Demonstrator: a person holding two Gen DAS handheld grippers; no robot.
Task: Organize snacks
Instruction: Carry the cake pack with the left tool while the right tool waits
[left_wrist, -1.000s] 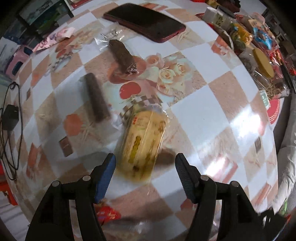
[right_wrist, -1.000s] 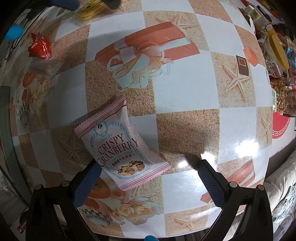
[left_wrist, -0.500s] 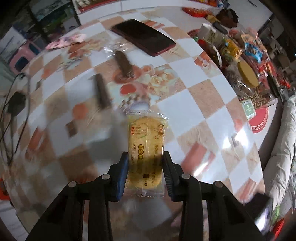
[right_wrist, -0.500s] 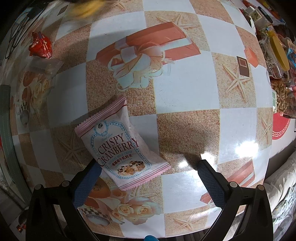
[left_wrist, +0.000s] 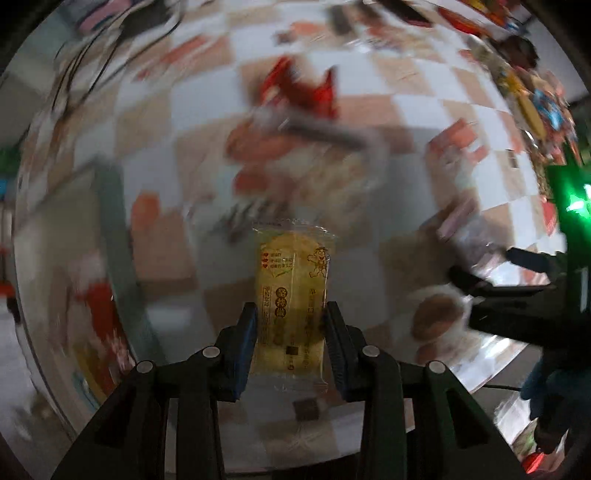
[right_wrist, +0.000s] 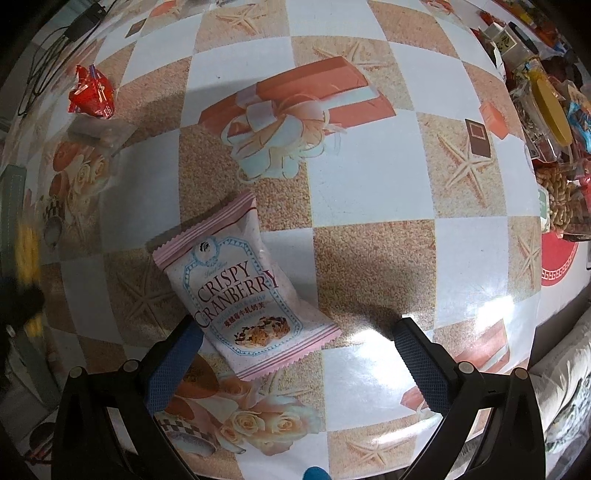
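- Carrying the yellow cracker packet (left_wrist: 291, 295) in our left gripper (left_wrist: 290, 336), we have both blue pads pressed on its lower half, with the top sticking out free above the table (left_wrist: 207, 96). The grip is only on slippery film, so a quick swing could let it slide or twist out.
- The left view is smeared, so we judge that we are travelling fast. Aiming for a drop spot now risks clipping the red wrapper (left_wrist: 303, 92) or the other tool at the right edge.
- Our right gripper (right_wrist: 295, 354) hangs wide open and empty over the pink Crispy Cranberry packet (right_wrist: 240, 291), which lies flat and skewed. Its left pad sits at the packet's edge, so closing from here could pinch one corner or shove it aside.
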